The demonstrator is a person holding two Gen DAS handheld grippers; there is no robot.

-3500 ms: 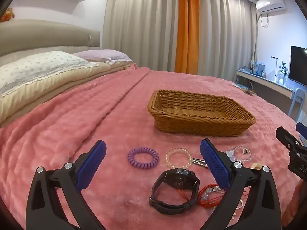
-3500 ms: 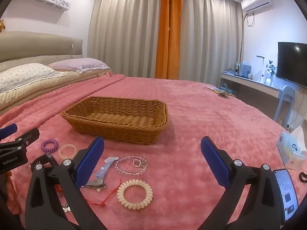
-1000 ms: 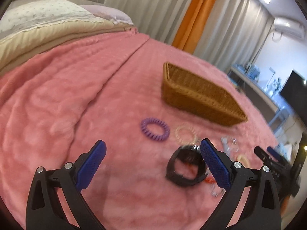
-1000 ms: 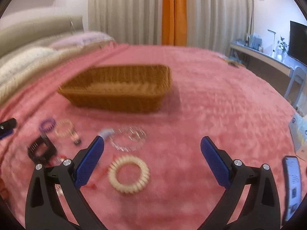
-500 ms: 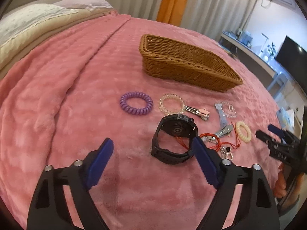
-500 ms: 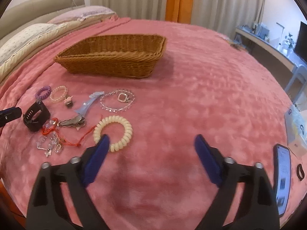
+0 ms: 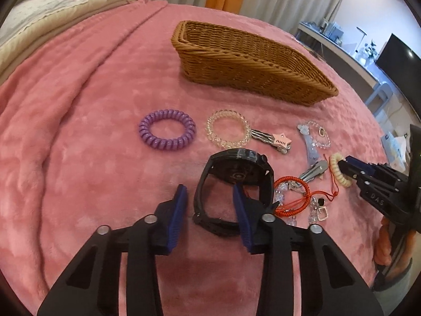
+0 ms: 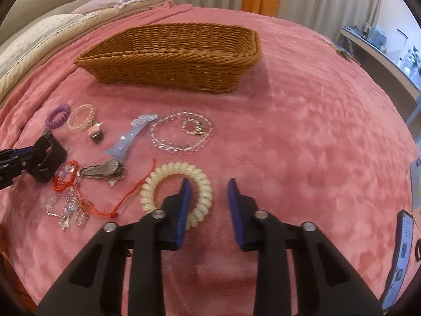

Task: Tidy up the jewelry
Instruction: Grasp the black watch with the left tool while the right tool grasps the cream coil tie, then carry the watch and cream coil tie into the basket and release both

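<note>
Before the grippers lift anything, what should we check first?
1. Watch strap between the left gripper's jaws: ok.
2. Left grip tight: not ok. The jaws have just been closing, but blanket shows on both sides of the strap.
3. Coil between the right gripper's jaws: ok.
4. Right grip tight: not ok. The jaws have just been closing, with a gap at the outer pad.
5. Red cord clear of the watch: not ok. It seems to run under the strap.
6. Basket has room: cannot tell, because its near wall hides the floor.
</note>
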